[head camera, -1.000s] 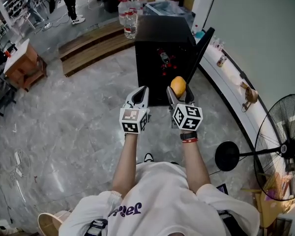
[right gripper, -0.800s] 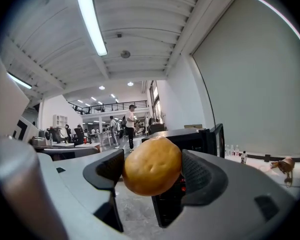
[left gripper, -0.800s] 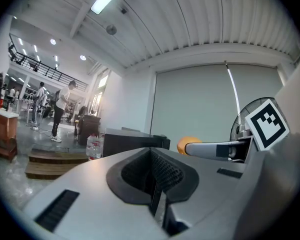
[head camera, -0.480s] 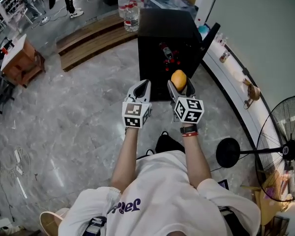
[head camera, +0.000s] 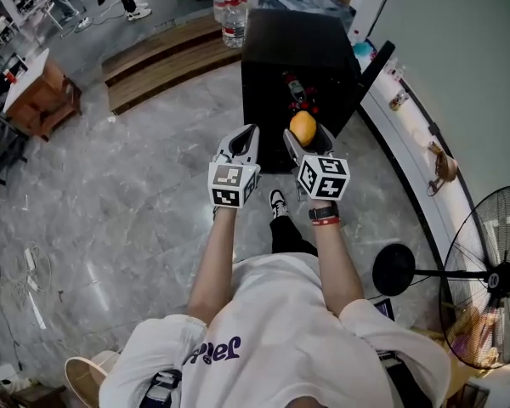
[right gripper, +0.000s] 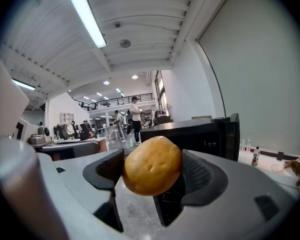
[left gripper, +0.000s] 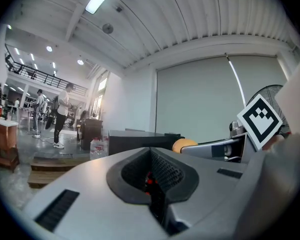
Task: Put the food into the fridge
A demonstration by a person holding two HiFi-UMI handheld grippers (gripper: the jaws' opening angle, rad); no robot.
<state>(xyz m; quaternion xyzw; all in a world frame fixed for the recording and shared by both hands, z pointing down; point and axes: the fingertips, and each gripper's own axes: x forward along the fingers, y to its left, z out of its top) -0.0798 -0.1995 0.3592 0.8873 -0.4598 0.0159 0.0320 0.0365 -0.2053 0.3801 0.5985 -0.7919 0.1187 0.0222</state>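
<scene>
1. We hold the food, a bun [right gripper: 152,165], in the right gripper [head camera: 304,133]. Its two dark ribbed pads [right gripper: 197,173] press on it from both sides.
2. The bun is golden brown, smooth and matte, with small dimples on the side facing the right gripper view.
3. It is almost a ball, so we see no clear long axis and cannot say which way it points. It sits out at the jaw tips, and its top rises above the pads.
4. The left gripper [head camera: 246,136] is closed with nothing in it. In its own view the ribbed pads [left gripper: 162,171] meet in one line.
5. Both grippers are of grey, smooth plastic.
6. The fridge [head camera: 296,45] is a black, boxy cabinet standing on a glossy floor [head camera: 136,185] of grey marble pattern. Its door [head camera: 371,73] is swung open to the right.
7. The bun is in the air just before the open front, not yet inside.
8. Only the head view shows a bottle [head camera: 292,87] inside the fridge. It alone also shows the round wire fan [head camera: 491,277] at the right.
9. Only the right gripper view shows the pads' texture and the bun's dimples. The left gripper view shows just a sliver of the bun, behind the right gripper.
</scene>
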